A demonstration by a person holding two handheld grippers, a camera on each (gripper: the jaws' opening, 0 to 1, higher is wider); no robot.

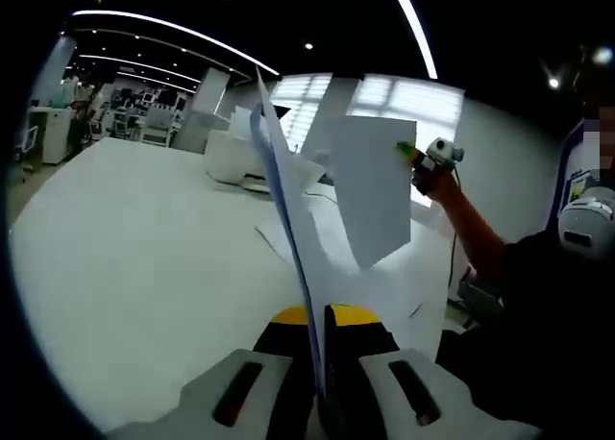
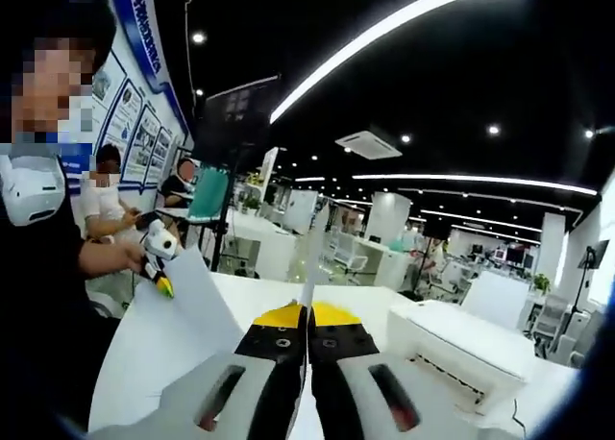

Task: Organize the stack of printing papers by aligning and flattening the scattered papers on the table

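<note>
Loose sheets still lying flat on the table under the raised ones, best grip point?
Take the loose sheets by the corner jutting toward bare table, approaching low from that open side. They lie flat, so only an exposed edge gives the jaws purchase; the far side is crowded by the printer.

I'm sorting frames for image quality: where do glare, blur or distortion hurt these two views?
Left gripper view: the bright windows blow out behind the raised white paper sheet; the sheet edge clamped in the left gripper is soft. Right gripper view: fisheye bends the ceiling light strips; the white printer stays legible.
</note>
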